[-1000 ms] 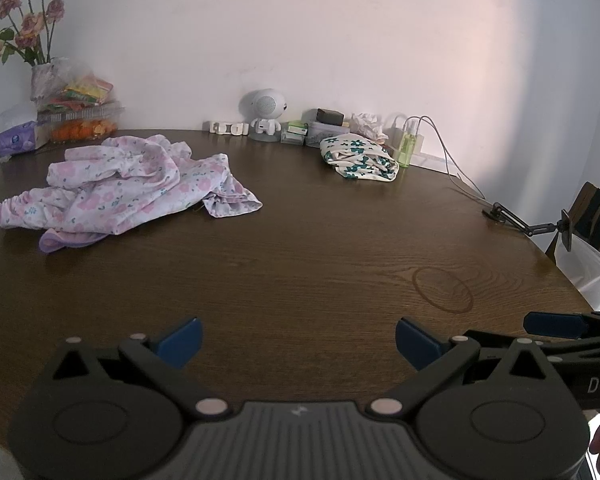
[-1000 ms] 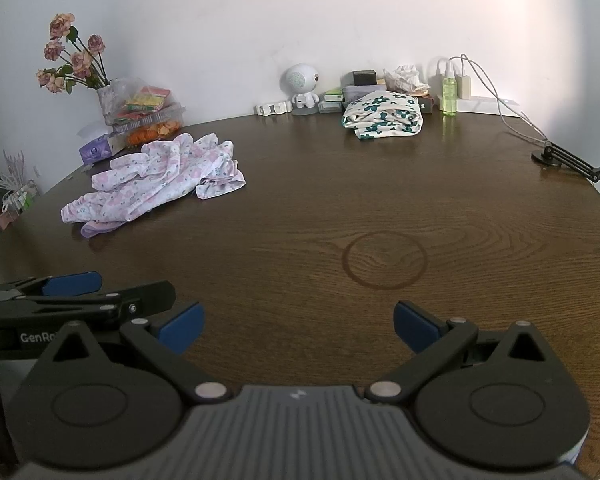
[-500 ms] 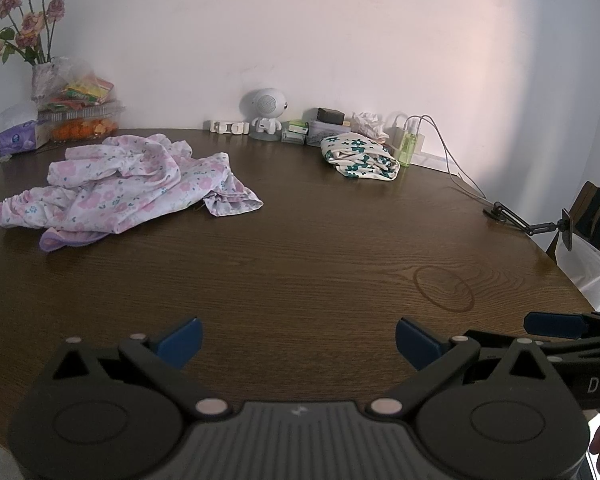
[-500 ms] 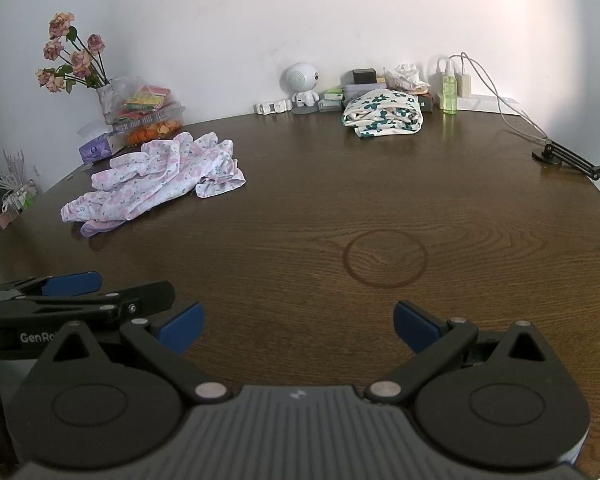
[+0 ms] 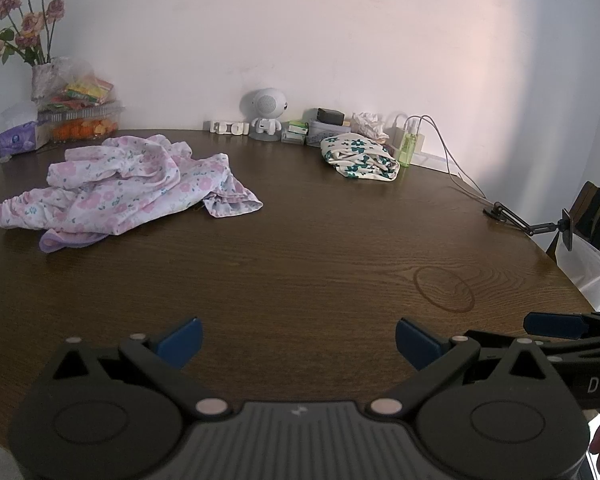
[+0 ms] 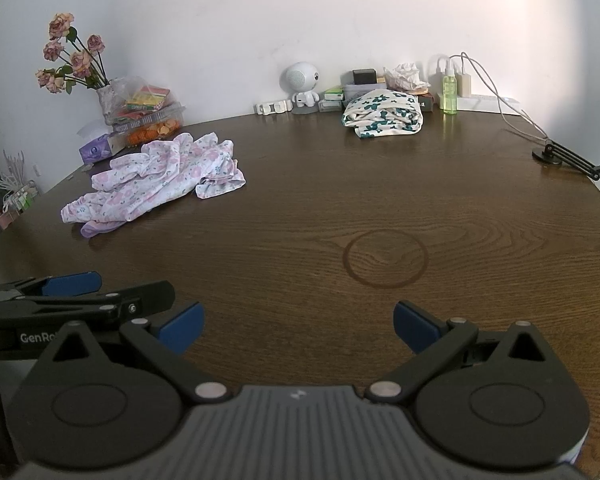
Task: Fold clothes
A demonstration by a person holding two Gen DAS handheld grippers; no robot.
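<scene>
Lying crumpled, pink floral garment (image 5: 128,188), wood-grain table (image 5: 320,260)

This is a lived-in room of a home. A round, dark wood table (image 6: 480,184) stands against a plain white wall and carries household clutter: a vase of dried roses (image 6: 70,60), a clear box of snacks (image 6: 152,118), a purple tissue pack (image 6: 96,149), a small white robot-shaped speaker (image 6: 302,82) and a green spray bottle (image 6: 449,94) beside chargers plugged into a white power strip (image 6: 486,102). A crumpled pink floral garment (image 5: 128,188) lies on the table, and a folded green-flowered cloth (image 5: 360,158) sits near the wall.
</scene>
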